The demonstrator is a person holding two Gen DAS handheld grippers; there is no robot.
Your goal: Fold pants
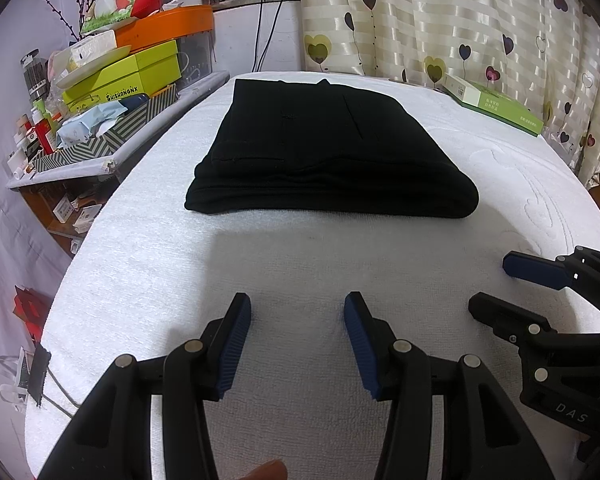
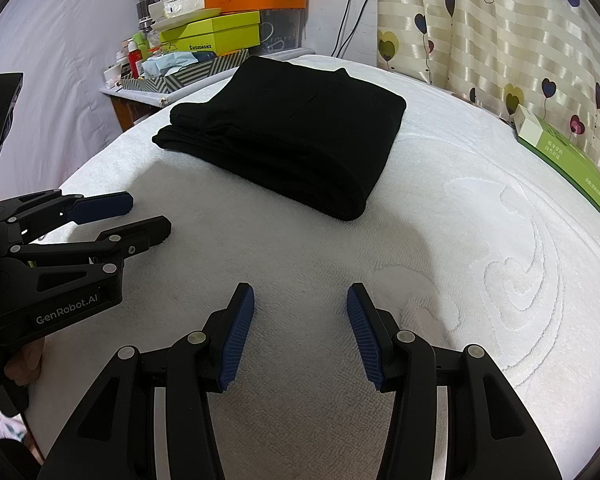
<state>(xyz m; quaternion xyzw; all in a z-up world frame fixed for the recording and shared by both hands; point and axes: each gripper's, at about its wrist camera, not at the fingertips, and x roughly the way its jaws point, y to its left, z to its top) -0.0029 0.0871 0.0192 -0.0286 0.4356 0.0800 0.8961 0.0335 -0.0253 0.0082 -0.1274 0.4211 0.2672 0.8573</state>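
Note:
Black pants (image 1: 328,148) lie folded into a compact rectangular stack on the white towel-covered surface (image 1: 220,264); in the right wrist view the pants (image 2: 292,132) sit in the upper middle. My left gripper (image 1: 298,304) hovers open over bare towel, well short of the stack's near edge, nothing between its blue pads. My right gripper (image 2: 300,294) is likewise open and empty over the towel. Each gripper shows in the other's view: the right gripper (image 1: 488,284) at the right edge, the left gripper (image 2: 150,214) at the left, both beside each other and apart from the pants.
A cluttered side table (image 1: 80,132) with stacked boxes, bottles and an orange tin stands at the left. A green and white box (image 1: 496,104) lies on the far right of the surface by the heart-patterned curtain (image 1: 480,20). A person's fingers (image 2: 24,364) hold the left gripper.

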